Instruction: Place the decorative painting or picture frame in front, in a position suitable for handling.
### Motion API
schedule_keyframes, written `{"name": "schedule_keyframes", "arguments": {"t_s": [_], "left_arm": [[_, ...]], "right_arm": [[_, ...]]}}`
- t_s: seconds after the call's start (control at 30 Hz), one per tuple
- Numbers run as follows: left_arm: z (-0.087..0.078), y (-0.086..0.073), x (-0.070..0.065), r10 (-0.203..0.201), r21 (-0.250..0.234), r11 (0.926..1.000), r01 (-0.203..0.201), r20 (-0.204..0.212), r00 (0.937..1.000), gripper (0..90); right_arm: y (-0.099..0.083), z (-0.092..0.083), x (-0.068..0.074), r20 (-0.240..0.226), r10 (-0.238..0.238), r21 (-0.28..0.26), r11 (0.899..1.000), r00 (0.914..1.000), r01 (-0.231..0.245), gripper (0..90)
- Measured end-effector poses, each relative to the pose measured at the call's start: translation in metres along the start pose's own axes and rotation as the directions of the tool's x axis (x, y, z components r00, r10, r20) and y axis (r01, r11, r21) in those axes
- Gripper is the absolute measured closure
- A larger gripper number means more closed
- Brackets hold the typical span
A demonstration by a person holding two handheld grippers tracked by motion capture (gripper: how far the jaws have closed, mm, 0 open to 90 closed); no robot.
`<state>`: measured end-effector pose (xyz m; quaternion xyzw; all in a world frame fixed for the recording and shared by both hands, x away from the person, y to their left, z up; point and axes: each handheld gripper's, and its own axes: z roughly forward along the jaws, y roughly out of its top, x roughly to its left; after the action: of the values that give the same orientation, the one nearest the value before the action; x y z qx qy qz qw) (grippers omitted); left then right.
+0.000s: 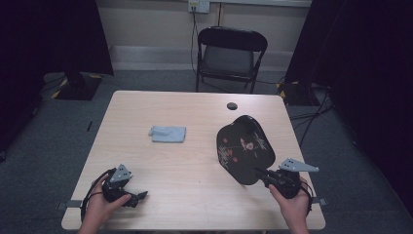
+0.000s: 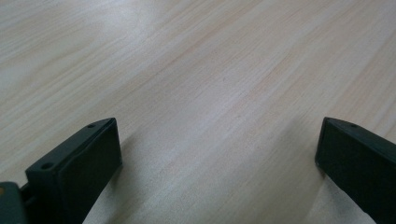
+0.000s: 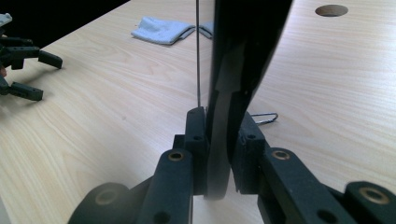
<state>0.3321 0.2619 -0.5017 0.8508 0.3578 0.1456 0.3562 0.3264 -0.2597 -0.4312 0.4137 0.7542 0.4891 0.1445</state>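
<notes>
A black lacquered tray (image 1: 242, 146) painted with flowers stands tilted up on its edge at the right of the wooden table (image 1: 195, 105). My right gripper (image 1: 260, 174) is shut on its near rim. In the right gripper view the pads (image 3: 196, 135) pinch the tray's edge (image 3: 247, 42) from both sides, and a thin metal wire (image 3: 197, 56) runs up beside it. A folded pale blue cloth (image 1: 168, 133) lies flat at the table's middle left, also seen as the cloth (image 3: 161, 30). My left gripper (image 1: 139, 197) rests open near the front left edge, nothing between its jaws (image 2: 219, 144).
A dark round cable hole (image 1: 232, 106) sits near the table's far edge. A black folding chair (image 1: 229, 53) stands behind the table. Dark curtains hang on both sides. A small wire loop (image 3: 264, 117) lies on the wood beside the tray.
</notes>
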Motion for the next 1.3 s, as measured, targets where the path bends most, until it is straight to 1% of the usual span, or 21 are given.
{"name": "schedule_keyframes", "arguments": {"t_s": [0.23, 0.33, 0.37, 0.4, 0.5, 0.57, 0.7, 0.8, 0.83, 0.87, 0.93, 1.03, 1.07, 1.1, 1.17, 1.23, 1.27, 1.3], "left_arm": [[0.0, 0.0, 0.0, 0.001, -0.002, 1.0, -0.001, 0.002, 1.0, 0.0], [0.001, 0.001, 0.001, 0.006, -0.001, 1.0, -0.006, 0.004, 1.0, 0.0], [0.001, 0.001, 0.001, 0.003, -0.003, 1.0, -0.003, 0.004, 1.0, 0.0], [0.001, 0.001, 0.001, 0.003, -0.003, 1.0, -0.003, 0.004, 1.0, 0.0], [0.001, 0.001, 0.001, 0.004, -0.003, 1.0, -0.004, 0.004, 1.0, 0.0], [0.001, 0.001, 0.001, 0.004, -0.003, 1.0, -0.004, 0.004, 1.0, 0.0], [0.001, 0.001, 0.001, 0.001, -0.002, 1.0, -0.001, 0.004, 1.0, 0.0], [0.001, 0.001, 0.001, -0.004, -0.003, 1.0, 0.004, 0.0, 1.0, 0.4], [0.002, 0.002, 0.001, -0.01, -0.005, 0.9999, 0.01, -0.005, 0.9999, 1.8], [0.001, 0.003, 0.001, -0.008, 0.0, 1.0, 0.008, -0.003, 1.0, 3.1], [0.001, 0.004, 0.001, -0.007, -0.007, 1.0, 0.007, -0.002, 1.0, 8.4], [0.003, 0.01, 0.002, -0.007, -0.006, 1.0, 0.007, 0.019, 0.9998, 16.7], [0.004, 0.013, 0.002, -0.019, -0.003, 0.9998, 0.019, 0.03, 0.9994, 15.5], [0.005, 0.015, 0.002, -0.022, 0.006, 0.9997, 0.022, 0.036, 0.9991, 16.2], [0.008, 0.02, 0.003, -0.007, 0.021, 0.9998, 0.006, 0.039, 0.9992, 16.4], [0.009, 0.027, 0.002, 0.007, 0.016, 0.9998, -0.007, 0.038, 0.9992, 16.6], [0.009, 0.027, 0.002, 0.007, 0.016, 0.9998, -0.007, 0.038, 0.9992, 16.8], [0.01, 0.03, 0.002, -0.001, 0.008, 1.0, 0.001, 0.052, 0.9986, 18.1]], "right_arm": [[-0.004, -0.008, 0.001, 0.002, 0.001, 0.001, 1.0, 1.0, -0.001, 78.9], [-0.005, -0.009, 0.001, -0.004, -0.008, 0.001, 1.0, 1.0, 0.008, 78.6], [-0.006, -0.01, 0.001, -0.003, -0.01, -0.002, 1.0, 0.9999, 0.01, 78.4], [-0.006, -0.009, 0.002, -0.012, -0.01, -0.001, 1.0, 0.9999, 0.01, 77.9], [-0.004, -0.01, 0.002, -0.018, -0.019, -0.008, 1.0, 0.9997, 0.018, 72.0], [-0.002, -0.011, 0.003, -0.014, -0.021, -0.015, 1.0, 0.9997, 0.02, 72.0], [-0.002, -0.007, 0.004, -0.022, -0.03, -0.006, 1.0, 0.9993, 0.03, 71.1], [-0.003, -0.006, 0.004, -0.019, -0.023, -0.002, 1.0, 0.9996, 0.023, 71.3], [-0.003, -0.006, 0.004, -0.024, -0.014, -0.003, 1.0, 0.9996, 0.014, 71.5], [-0.003, -0.006, 0.004, -0.022, -0.012, -0.008, 1.0, 0.9997, 0.011, 71.8], [-0.003, -0.006, 0.005, -0.018, -0.013, -0.013, 1.0, 0.9998, 0.012, 72.1], [-0.003, -0.005, 0.003, -0.029, -0.003, -0.008, 1.0, 0.9996, 0.003, 75.1], [-0.003, -0.005, 0.003, -0.028, 0.001, -0.004, 1.0, 0.9996, -0.001, 75.9], [-0.003, -0.004, 0.002, -0.029, 0.005, -0.006, 1.0, 0.9996, -0.005, 76.9], [-0.003, -0.004, 0.002, -0.033, 0.003, 0.002, 1.0, 0.9995, -0.003, 77.4], [-0.003, -0.004, 0.002, -0.03, 0.007, 0.003, 1.0, 0.9995, -0.007, 77.8], [-0.003, -0.004, 0.001, -0.032, 0.01, 0.005, 1.0, 0.9994, -0.01, 78.0], [-0.003, -0.004, 0.001, -0.028, 0.015, 0.003, 1.0, 0.9995, -0.015, 78.3]]}}
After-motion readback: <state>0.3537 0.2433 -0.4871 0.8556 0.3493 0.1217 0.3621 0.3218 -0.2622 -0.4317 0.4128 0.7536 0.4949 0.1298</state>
